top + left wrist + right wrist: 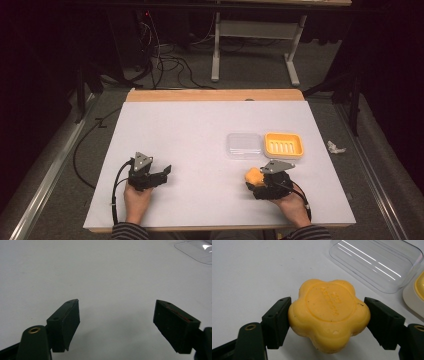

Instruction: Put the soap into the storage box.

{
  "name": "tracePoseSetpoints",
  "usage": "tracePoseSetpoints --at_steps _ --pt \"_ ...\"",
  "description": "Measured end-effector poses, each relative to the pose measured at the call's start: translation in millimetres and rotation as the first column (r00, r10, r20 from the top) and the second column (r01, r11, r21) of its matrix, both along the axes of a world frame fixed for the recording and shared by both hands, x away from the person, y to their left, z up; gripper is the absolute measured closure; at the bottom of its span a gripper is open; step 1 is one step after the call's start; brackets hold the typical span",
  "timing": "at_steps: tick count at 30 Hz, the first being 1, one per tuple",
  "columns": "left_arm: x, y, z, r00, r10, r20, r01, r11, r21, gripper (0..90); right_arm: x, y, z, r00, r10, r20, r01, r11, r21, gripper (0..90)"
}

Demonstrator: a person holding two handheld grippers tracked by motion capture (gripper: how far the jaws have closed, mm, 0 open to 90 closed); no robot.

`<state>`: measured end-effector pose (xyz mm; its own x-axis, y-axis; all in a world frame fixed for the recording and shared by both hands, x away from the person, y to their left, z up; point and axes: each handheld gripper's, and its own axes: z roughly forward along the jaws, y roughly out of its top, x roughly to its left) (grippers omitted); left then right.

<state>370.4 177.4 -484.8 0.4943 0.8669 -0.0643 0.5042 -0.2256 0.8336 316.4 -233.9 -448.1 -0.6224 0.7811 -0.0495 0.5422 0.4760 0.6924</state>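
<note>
Near the table's front right corner, the right claw (327,322) is pinching the flower-shaped orange soap bar (329,313) by its rounded, slick lobes, so it is risking squirting out short of the orange ridged soap dish (283,145), while the left claw (116,325) is resting spread and empty.

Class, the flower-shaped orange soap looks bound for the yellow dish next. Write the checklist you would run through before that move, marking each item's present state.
1. Right claw grips flower-shaped orange soap bar on both sides: ok.
2. Yellow ribbed soap dish open: ok.
3. Clear plastic lid lies beside the dish, not on it: ok.
4. Left claw open, holding nothing: ok.
5. Soap lifted off the white table: cannot tell.
</note>
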Motion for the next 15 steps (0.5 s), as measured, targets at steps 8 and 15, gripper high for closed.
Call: tracePoseSetpoints --at_steps 8,15 --pt "0.0 0.2 0.1 1.0000 0.000 -0.001 0.000 1.0000 0.002 21.9 -0.3 -5.3 2.7 0.9998 -0.016 -0.007 0.016 1.000 0.012 25.9" --pt "0.0 0.3 0.1 1.0000 -0.002 -0.001 0.002 1.0000 -0.002 21.9 -0.6 -5.8 3.7 0.9997 -0.019 -0.017 0.019 1.000 0.014 25.9"
